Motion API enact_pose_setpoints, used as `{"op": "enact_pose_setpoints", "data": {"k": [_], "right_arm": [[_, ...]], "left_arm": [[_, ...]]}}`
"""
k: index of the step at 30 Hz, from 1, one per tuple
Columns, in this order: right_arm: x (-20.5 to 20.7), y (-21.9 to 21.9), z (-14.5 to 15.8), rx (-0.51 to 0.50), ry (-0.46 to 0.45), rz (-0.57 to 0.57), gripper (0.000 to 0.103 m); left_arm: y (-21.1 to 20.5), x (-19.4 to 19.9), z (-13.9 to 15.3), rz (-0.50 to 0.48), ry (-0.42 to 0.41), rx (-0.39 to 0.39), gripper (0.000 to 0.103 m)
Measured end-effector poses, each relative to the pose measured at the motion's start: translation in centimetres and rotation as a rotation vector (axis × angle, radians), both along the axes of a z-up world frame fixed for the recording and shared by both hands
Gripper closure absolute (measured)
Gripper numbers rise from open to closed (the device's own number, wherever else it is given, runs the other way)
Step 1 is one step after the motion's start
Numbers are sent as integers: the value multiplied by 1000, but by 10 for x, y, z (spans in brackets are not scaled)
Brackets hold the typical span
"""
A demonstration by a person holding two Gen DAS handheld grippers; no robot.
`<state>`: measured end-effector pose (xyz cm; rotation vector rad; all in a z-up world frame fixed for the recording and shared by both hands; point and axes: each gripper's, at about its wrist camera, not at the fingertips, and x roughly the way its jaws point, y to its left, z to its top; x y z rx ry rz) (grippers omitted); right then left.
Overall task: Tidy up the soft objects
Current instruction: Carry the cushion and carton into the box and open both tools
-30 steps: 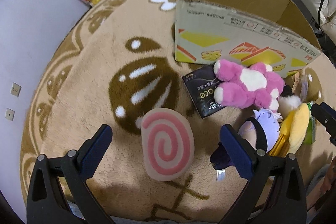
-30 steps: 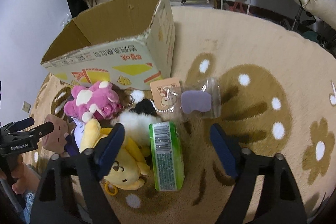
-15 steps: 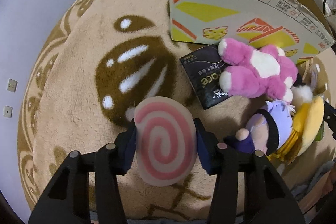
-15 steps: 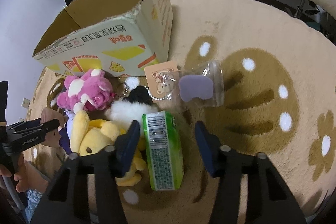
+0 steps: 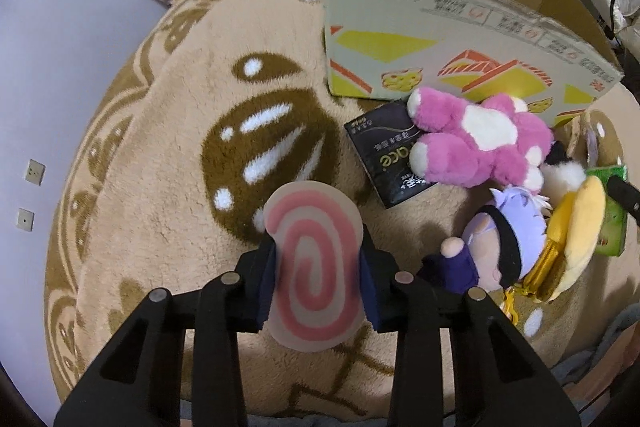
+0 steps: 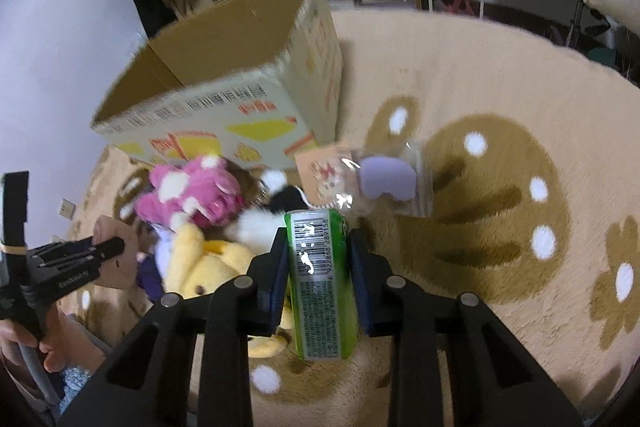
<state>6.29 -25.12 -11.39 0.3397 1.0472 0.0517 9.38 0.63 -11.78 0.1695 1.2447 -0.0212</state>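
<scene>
Down on the tan rug (image 5: 152, 155), the left gripper (image 5: 318, 277) has its jaws closed tight on a flat round cushion with a pink spiral (image 5: 314, 267), the blue pads pressing its two edges so it bulges a little between them. Over in the right wrist view, the right gripper (image 6: 319, 277) is clamped the same way on a green packet with a barcode (image 6: 322, 279), pads against both long sides; the picture is blurred, so whether the packet is lifted clear of the rug is hard to say. Between the two lies the pile of soft toys: a pink plush (image 5: 476, 143) resting partly on a black packet (image 5: 386, 157), a purple-haired doll (image 5: 504, 243), and a yellow plush (image 6: 204, 263) touching it. An open cardboard box (image 5: 440, 39) stands just behind the pile. A clear pouch holding a lilac item (image 6: 388, 181) lies near the box's corner.
</scene>
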Motion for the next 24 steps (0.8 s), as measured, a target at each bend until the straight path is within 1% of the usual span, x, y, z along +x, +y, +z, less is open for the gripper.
{"op": "enact_pose_setpoints", "data": {"k": [3, 7, 10, 12, 13, 15, 17, 19, 22, 24], "right_arm": [[-7, 0, 14, 13, -70, 6, 73], [-14, 1, 23, 36, -128, 13, 73], [-16, -1, 29, 41, -177, 10, 73], [-21, -1, 38, 41, -229, 11, 73], [-23, -1, 42, 42, -258, 13, 73], [-27, 2, 50, 30, -312, 17, 73], [-29, 4, 57, 13, -347, 20, 73], [-32, 7, 62, -4, -374, 27, 73], [-35, 11, 69, -43, -399, 39, 73], [-38, 14, 76, -61, -426, 46, 73]], "left_arm": [[2, -5, 15, -4, -69, -20, 68], [5, -22, 45, 18, -233, -26, 68], [6, -30, 61, 22, -317, -51, 68], [8, -33, 69, 15, -362, -70, 68], [8, -38, 77, 8, -400, -83, 68], [8, -43, 86, -1, -451, -92, 68], [7, -50, 97, -16, -513, -101, 68], [7, -57, 106, -29, -557, -113, 68], [8, -65, 114, -41, -605, -127, 68], [5, -69, 122, -50, -641, -114, 67]]}}
